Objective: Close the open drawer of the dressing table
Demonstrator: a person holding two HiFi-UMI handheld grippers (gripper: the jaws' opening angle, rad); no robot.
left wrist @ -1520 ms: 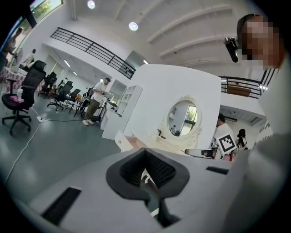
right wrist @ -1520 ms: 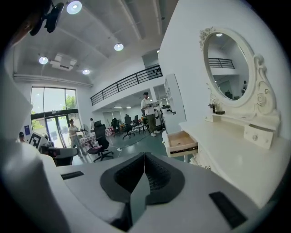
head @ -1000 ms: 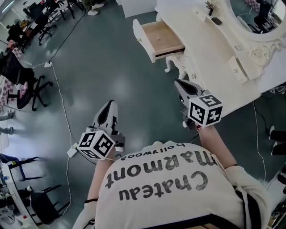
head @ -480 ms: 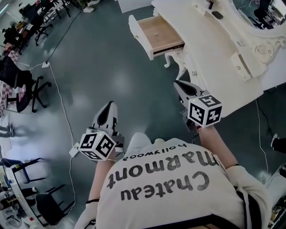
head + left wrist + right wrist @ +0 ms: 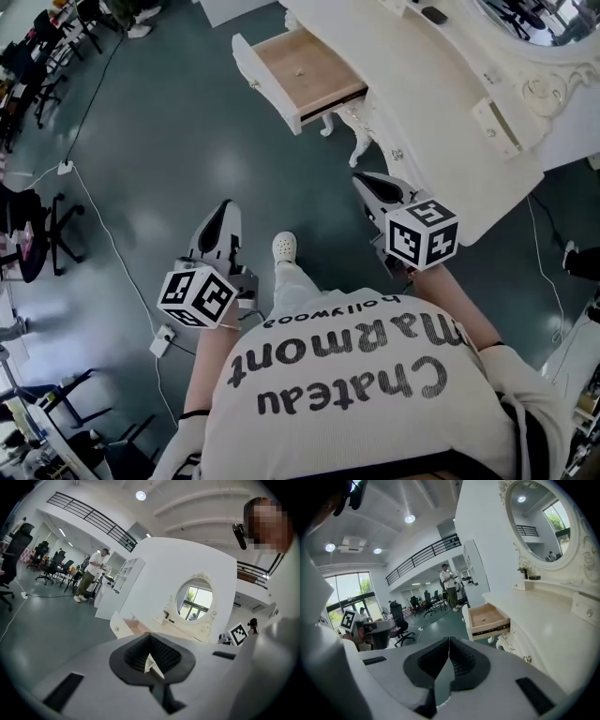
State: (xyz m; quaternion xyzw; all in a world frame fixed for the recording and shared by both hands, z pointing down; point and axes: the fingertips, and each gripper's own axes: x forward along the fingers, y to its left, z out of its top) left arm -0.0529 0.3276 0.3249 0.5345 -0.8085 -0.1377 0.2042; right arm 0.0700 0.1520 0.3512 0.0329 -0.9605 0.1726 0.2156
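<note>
Pale wood lines the drawer (image 5: 286,56), which stands pulled well out of the white worktop (image 5: 441,103) over the floor (image 5: 187,150). Its bare bottom shows only one small dark spot near the middle, and its white front carries a small knob.

Nearest the person, both claws are held low in front of the chest. The left claw (image 5: 223,207) is closed on nothing, over open floor. The right claw (image 5: 362,180) is likewise closed and empty, just beside the worktop's front edge. The drawer is well apart from both, further ahead. A white shoe (image 5: 284,247) shows between the claws. A carved leg (image 5: 361,141) stands under the worktop by the drawer's inner end. Nothing lies between the claws and the drawer but floor. To the left, a thin cable (image 5: 103,234) runs over the floor to a white plug block (image 5: 161,339), and black chairs (image 5: 42,234) stand beyond it.

Only the head view shows the shoe, the cable and the drawer from above. The gripper views show the room upright: the oval mirror (image 5: 536,522) above the worktop, a standing person (image 5: 450,585) far off by a white shelf, and a railed balcony (image 5: 422,557) overhead. The left gripper view catches the drawer only from its front corner, while the right one looks into it.
</note>
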